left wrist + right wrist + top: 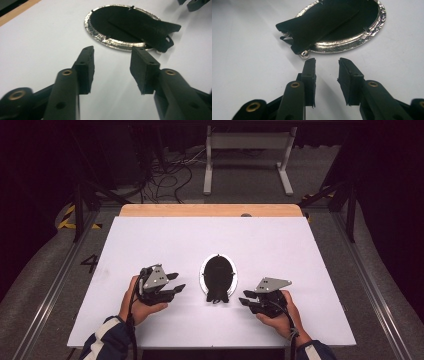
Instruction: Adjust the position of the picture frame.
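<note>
The white table top (165, 240) leaves wide bare room on every side, its near edge close under the person's wrists and a wooden strip (210, 210) along the far edge. At its middle lies the oval picture frame (218, 276), face down, silver rim on the board, its black easel stand (312, 25) folded over the back and jutting past the near end. Both grippers sit apart from it — the left gripper (111, 62) just beside its left, jaws spread with nothing between them; the right gripper (326, 71) near the stand's tip, jaws parted, also empty. For a clean pickup, I judge it best to approach low, pinch the stand's overhanging end, and steady the rim from the other side.
</note>
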### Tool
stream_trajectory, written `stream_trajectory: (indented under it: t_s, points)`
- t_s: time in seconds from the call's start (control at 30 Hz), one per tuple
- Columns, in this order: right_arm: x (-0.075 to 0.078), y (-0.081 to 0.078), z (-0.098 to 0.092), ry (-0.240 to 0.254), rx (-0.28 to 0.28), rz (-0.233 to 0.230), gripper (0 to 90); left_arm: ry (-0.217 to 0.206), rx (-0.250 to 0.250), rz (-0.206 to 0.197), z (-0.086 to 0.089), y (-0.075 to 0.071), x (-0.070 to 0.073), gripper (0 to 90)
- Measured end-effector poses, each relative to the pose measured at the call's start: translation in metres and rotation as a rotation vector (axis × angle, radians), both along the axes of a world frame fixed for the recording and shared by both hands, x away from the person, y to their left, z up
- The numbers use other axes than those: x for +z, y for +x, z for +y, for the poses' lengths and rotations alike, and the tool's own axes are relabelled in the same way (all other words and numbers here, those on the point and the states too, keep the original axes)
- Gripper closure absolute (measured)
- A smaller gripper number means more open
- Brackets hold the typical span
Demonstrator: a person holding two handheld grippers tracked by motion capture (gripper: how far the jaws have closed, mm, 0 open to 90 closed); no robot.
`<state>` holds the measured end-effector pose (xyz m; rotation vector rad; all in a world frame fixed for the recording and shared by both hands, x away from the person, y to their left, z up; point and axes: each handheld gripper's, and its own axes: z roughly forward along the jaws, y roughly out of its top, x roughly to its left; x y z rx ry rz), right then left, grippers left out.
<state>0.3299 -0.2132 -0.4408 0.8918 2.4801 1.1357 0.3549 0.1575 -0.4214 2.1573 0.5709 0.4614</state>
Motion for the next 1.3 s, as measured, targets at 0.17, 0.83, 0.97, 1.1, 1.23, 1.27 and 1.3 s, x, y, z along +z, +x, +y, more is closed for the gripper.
stream_trajectory:
  t_s: [0.17, 0.83, 0.97, 1.1, 1.23, 1.27, 1.3]
  points:
    - [0.002, -0.003, 0.0, -0.013, 0.007, -0.002, 69.1, 0.015, 0.036, 0.01, 0.018, -0.018, -0.01, 37.2]
    - [-0.005, 0.006, 0.011, -0.061, 0.037, 0.038, 66.3, -0.071, 0.159, 0.088, 0.082, -0.064, -0.034, 8.2]
    - [-0.005, 0.009, 0.016, -0.064, 0.04, 0.04, 64.8, -0.048, 0.157, 0.086, 0.083, -0.065, -0.035, 8.5]
    - [-0.005, 0.011, 0.018, -0.07, 0.056, 0.048, 64.3, -0.03, 0.149, 0.089, 0.083, -0.065, -0.037, 9.2]
    - [-0.005, 0.013, 0.019, -0.069, 0.053, 0.065, 63.4, -0.034, 0.145, 0.092, 0.085, -0.066, -0.037, 9.2]
    - [-0.005, 0.013, 0.019, -0.063, 0.054, 0.072, 63.4, -0.038, 0.145, 0.091, 0.085, -0.066, -0.036, 9.2]
    - [-0.005, 0.013, 0.019, -0.06, 0.057, 0.078, 63.4, -0.04, 0.148, 0.087, 0.085, -0.067, -0.036, 9.2]
